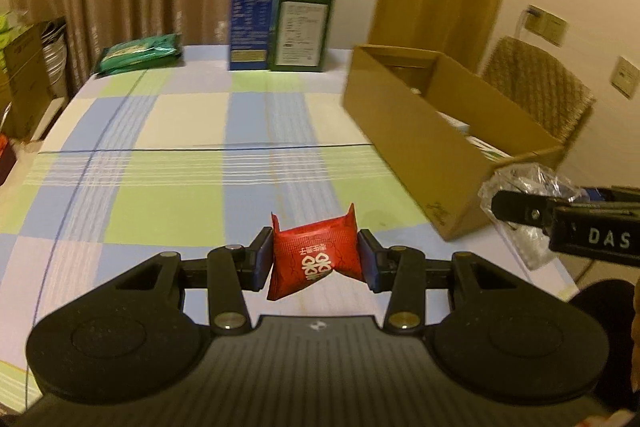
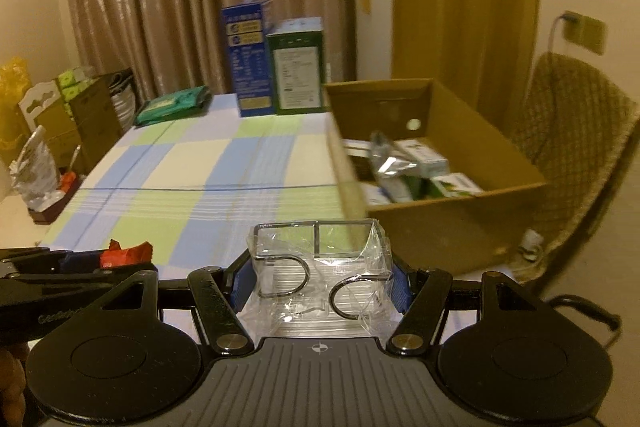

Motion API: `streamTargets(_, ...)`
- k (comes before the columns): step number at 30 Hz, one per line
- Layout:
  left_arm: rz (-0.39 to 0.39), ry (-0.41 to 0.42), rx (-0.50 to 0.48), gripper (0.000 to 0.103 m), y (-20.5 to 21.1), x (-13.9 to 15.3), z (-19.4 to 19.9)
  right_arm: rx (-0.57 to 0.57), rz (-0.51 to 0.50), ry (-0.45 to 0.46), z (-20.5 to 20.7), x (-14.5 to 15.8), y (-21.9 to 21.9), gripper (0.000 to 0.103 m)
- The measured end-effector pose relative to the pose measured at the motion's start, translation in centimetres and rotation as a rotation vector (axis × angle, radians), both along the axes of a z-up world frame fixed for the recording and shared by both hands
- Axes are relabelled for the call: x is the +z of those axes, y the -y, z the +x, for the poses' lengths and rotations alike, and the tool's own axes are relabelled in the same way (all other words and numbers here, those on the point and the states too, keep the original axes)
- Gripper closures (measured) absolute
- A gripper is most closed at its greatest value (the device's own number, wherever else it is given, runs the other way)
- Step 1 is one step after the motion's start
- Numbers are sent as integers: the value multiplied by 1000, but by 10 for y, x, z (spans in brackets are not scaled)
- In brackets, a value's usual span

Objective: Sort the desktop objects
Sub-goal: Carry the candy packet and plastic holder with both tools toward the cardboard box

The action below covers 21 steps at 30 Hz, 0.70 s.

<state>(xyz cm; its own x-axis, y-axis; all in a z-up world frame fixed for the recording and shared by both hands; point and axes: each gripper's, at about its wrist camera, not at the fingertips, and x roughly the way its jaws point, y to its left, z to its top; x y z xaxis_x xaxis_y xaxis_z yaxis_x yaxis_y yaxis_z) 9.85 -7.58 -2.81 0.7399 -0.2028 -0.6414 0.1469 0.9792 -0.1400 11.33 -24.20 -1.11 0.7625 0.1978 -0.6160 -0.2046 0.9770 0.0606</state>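
Sorting looks nearly done: the cardboard box (image 2: pixel 440 163) already holds several packets, while the left tool (image 1: pixel 316 259) clenches a red sachet (image 1: pixel 316 255) and the right tool (image 2: pixel 320 279) grips a clear-wrapped wire hook pack (image 2: pixel 320 267), both not yet boxed.

Two grippers: left gripper (image 1: pixel 316 259) clamped on one red sachet (image 1: pixel 316 257), right gripper (image 2: pixel 320 281) clamped on one clear plastic packet (image 2: pixel 320 279) containing two metal hooks (image 2: pixel 288 277). On the checked tablecloth (image 1: pixel 180 187): one open cardboard box (image 1: pixel 420 147), two tall upright cartons, one blue (image 1: pixel 252 11) and one green (image 1: pixel 302 27), and one flat teal pack (image 1: pixel 140 53). Inside the cardboard box, several small white-and-green boxes (image 2: pixel 428 155), exact number unclear, plus one silvery bag (image 2: pixel 386 157).
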Motion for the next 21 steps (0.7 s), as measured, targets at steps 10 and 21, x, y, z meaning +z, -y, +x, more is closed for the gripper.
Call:
streamTargets(10, -4, 16, -141, 64, 66, 14, -12, -130, -20, 24, -17, 20, 66, 41)
streamTargets(21, 4, 9, -222, 64, 117, 19, -11, -186, -15, 16, -22, 19, 113, 41)
